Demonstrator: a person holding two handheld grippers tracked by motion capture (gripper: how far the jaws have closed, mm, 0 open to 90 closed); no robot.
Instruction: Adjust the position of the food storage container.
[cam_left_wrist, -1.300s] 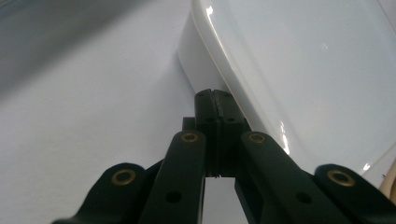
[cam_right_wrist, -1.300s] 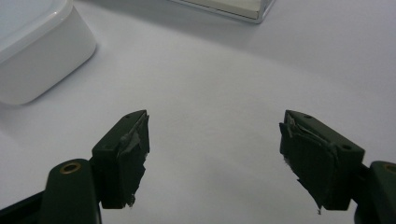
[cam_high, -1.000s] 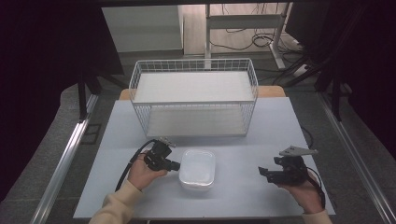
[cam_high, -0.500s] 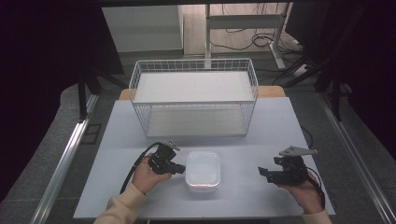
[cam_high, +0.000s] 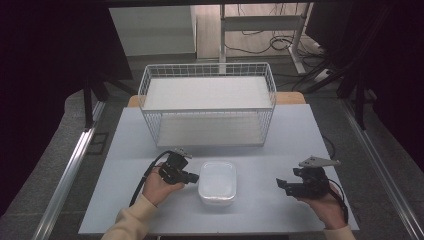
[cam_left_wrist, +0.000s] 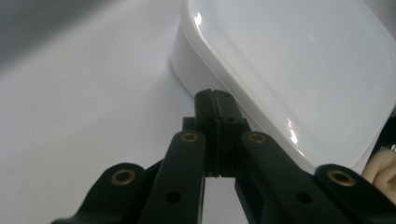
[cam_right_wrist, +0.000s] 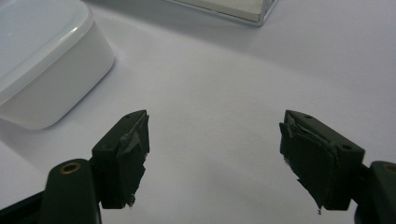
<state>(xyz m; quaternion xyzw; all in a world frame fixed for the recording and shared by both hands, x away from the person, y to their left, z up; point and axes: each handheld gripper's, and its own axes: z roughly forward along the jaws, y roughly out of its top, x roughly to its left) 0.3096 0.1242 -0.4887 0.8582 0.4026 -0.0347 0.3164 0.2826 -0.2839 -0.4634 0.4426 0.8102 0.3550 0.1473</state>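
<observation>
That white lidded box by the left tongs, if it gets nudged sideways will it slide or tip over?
The white lidded box sits low and wide with a flat base, so it probably slides rather than tips. The table looks smooth, so little should hold it back. Its glossy lid and rounded corners may let the shut left tongs, at its side wall, skid off.

Wire basket (cam_high: 207, 107) blocks table's (cam_high: 300, 135) far side; btwn lidded box (cam_high: 217, 182) & right gripper (cam_high: 283, 185), open tabletop.

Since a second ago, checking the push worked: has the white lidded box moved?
Yes. The white lidded box slid right, toward the right claw, judged against the wire basket.
</observation>
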